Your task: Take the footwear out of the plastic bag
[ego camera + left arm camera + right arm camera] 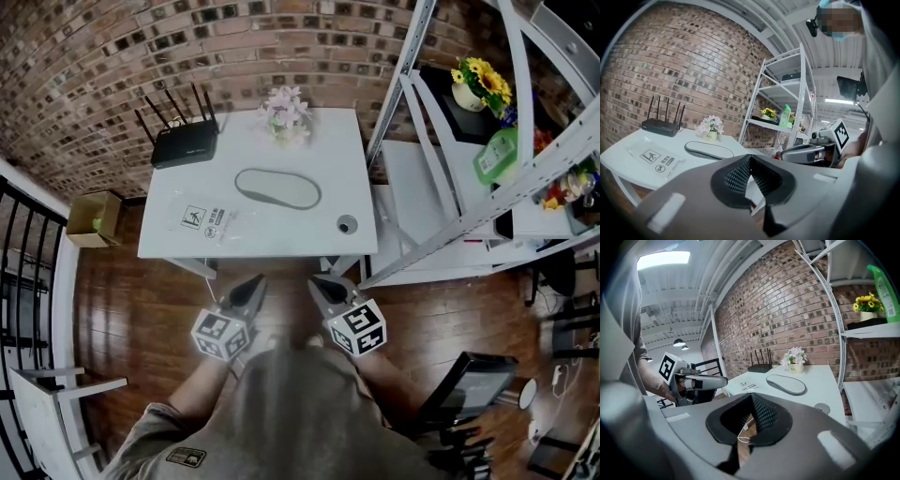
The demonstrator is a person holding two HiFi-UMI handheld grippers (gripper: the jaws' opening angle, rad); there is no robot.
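**Asker:** How do your fingers stand?

**Me:** Both pairs are clenched, and on nothing. My left gripper [255, 283] has its ribbed black pads pressed together with no thing between them. My right gripper [319, 284] is the same. I hold the two side by side, low in front of my body, over the brown wooden floor [141, 309]. They are just short of the near edge of the white table [337, 169]. Both point towards the table, their tips a little apart from each other.

**Asker:** And the footwear?

**Me:** The flat grey oval piece of footwear [277, 187] lies bare on the middle of the table, outside the bag. The clear plastic bag with black printed warning signs [208, 217] lies flat just beside it, to my left and nearer the front edge. Whether the two touch I cannot tell.

**Asker:** What else is on the table?

**Me:** A black router with four antennas [185, 142] sits at the far left corner. A small pot of pale pink flowers [287, 117] stands at the far edge, behind the footwear. A small round grey disc [347, 224] lies near the front right corner.

**Asker:** And around it?

**Me:** White metal shelving [487, 199] stands at my right, bearing a pot of yellow sunflowers [480, 82] and a green plastic bottle [495, 155]. A brown cardboard box [94, 217] sits on the floor left of the table, near the red brick wall [112, 47].
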